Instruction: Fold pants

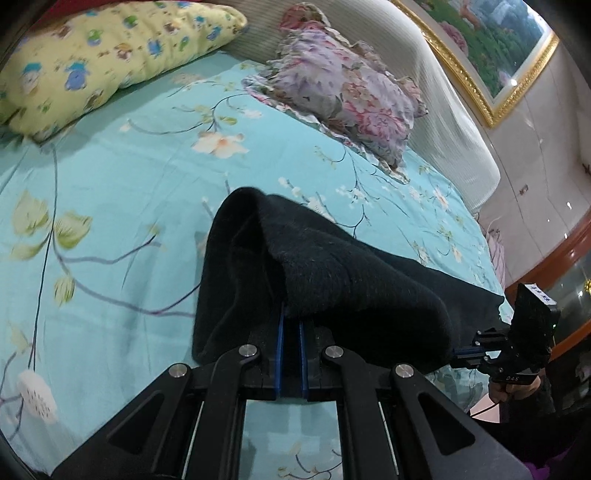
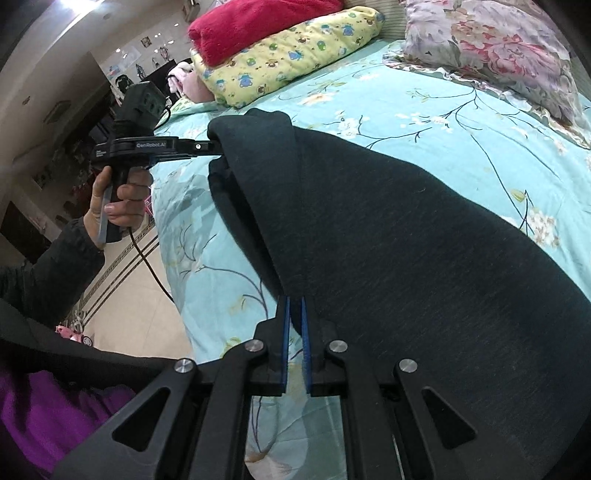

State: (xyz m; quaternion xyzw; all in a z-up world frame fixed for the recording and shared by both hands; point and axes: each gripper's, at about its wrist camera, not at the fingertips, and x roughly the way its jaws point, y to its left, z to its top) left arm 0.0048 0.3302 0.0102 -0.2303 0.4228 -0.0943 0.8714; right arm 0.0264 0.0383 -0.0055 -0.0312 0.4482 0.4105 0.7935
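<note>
Black pants (image 1: 332, 266) hang stretched between my two grippers, lifted above the bed near its front edge. My left gripper (image 1: 291, 325) is shut on one end of the fabric, which drapes over its fingertips. My right gripper (image 2: 294, 306) is shut on the other end. The pants (image 2: 406, 229) spread wide to the right in the right wrist view. The right gripper (image 1: 461, 354) shows at the far right of the left wrist view, and the left gripper (image 2: 218, 147) shows at the upper left of the right wrist view, each clamped on the cloth.
The bed has a turquoise floral sheet (image 1: 129, 177). A yellow pillow (image 1: 92, 59) and a floral purple pillow (image 1: 343, 85) lie at the head, a red blanket (image 2: 258, 22) on the yellow one. Tiled floor (image 2: 122, 280) lies left of the bed.
</note>
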